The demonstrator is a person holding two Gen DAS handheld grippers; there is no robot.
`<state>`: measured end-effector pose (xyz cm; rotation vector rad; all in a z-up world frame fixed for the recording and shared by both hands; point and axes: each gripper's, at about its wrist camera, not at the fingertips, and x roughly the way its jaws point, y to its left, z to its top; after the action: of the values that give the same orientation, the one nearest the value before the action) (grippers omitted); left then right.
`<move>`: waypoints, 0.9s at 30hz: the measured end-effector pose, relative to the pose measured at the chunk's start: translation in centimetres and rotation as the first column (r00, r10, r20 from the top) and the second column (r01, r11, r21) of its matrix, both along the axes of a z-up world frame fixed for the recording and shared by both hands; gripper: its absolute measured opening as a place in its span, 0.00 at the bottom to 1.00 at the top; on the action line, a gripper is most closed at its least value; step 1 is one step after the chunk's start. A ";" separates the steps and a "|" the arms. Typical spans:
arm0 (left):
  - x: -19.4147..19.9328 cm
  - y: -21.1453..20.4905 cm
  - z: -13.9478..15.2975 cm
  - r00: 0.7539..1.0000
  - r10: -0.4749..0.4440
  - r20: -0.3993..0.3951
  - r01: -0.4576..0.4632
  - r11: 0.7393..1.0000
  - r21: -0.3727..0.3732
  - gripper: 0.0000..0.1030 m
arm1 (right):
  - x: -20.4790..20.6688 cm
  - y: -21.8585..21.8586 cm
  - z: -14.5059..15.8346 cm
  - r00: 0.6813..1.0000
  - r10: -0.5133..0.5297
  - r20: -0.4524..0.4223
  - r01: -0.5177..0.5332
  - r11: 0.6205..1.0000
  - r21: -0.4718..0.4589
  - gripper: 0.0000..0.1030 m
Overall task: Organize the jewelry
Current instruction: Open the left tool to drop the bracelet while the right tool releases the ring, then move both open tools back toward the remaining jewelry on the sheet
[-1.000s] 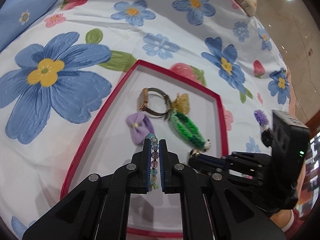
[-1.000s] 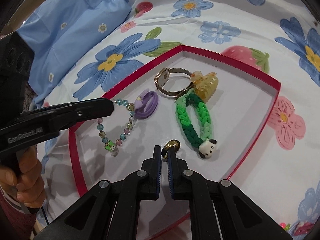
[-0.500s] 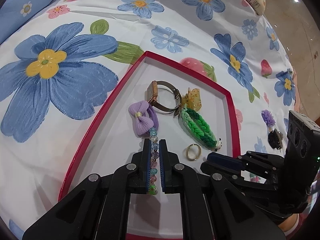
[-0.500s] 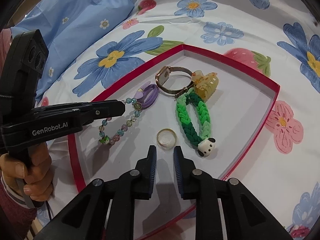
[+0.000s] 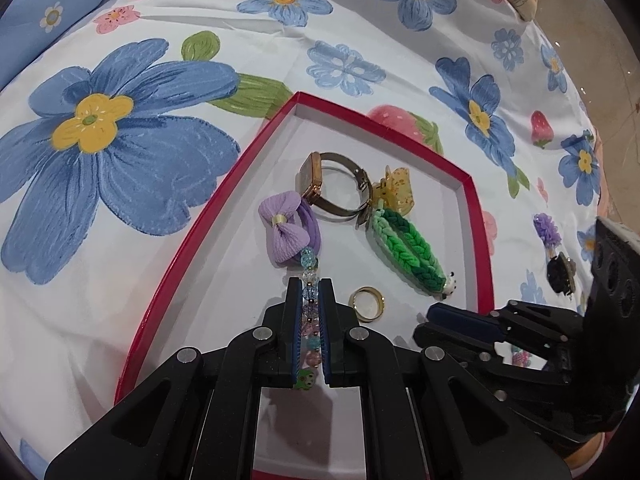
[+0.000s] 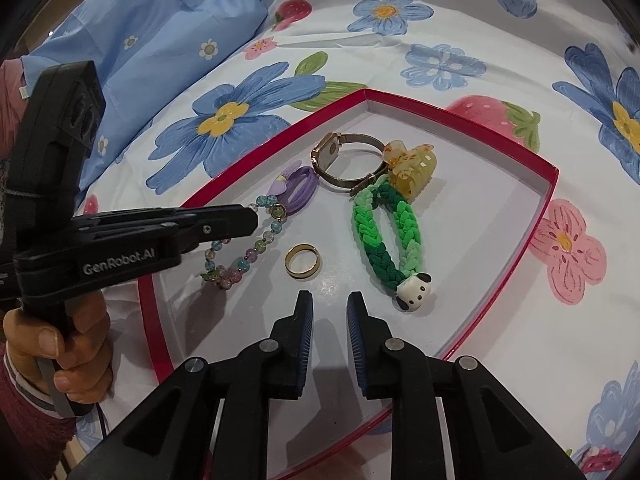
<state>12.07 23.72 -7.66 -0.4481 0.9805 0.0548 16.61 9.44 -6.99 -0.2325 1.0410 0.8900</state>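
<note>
Pinching the beaded bracelet (image 5: 310, 312) between closed fingers, left gripper (image 5: 310, 292) at the red tray's (image 6: 547, 196) left side; strand trailing down onto the white floor, long axis in line with the fingers. Hovering empty and parted, right gripper (image 6: 330, 304) just short of the gold ring (image 6: 303, 260), straight ahead, slightly left, flat inside the tray. Likely next: setting the bracelet down clear of the purple bow hair tie (image 5: 285, 229).

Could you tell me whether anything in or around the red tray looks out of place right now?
Mostly tidy, but a purple hair tie and a dark clip lie on the bedsheet outside the tray, and the bead bracelet hangs from the left claw rather than lying flat.
</note>
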 end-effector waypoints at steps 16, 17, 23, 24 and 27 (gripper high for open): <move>-0.8 -0.8 1.0 1.000 0.009 -0.011 -0.008 0.999 0.052 0.32 | -1.5 -4.3 3.2 0.997 -0.072 0.018 0.070 0.993 0.097 0.30; -1.0 -0.9 1.1 1.000 0.009 -0.011 -0.008 0.999 0.052 0.32 | -1.6 -4.9 3.4 0.996 -0.081 0.021 0.079 0.991 0.107 0.31; -2.0 -2.1 2.3 1.000 0.000 0.001 0.000 0.998 0.067 0.39 | -2.4 -8.5 4.5 0.989 -0.144 0.020 0.139 0.978 0.153 0.33; -2.2 -2.4 2.4 1.000 -0.004 0.004 0.004 0.998 0.067 0.39 | -2.6 -9.3 4.6 0.987 -0.157 0.023 0.152 0.975 0.160 0.34; -2.9 -3.3 3.0 1.000 -0.017 0.012 0.017 0.997 0.074 0.40 | -3.3 -11.7 5.1 0.980 -0.200 0.017 0.194 0.965 0.177 0.38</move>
<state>9.22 20.39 -4.62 -0.3714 0.9662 0.0727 13.32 -2.25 -1.93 0.0033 0.9299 0.7881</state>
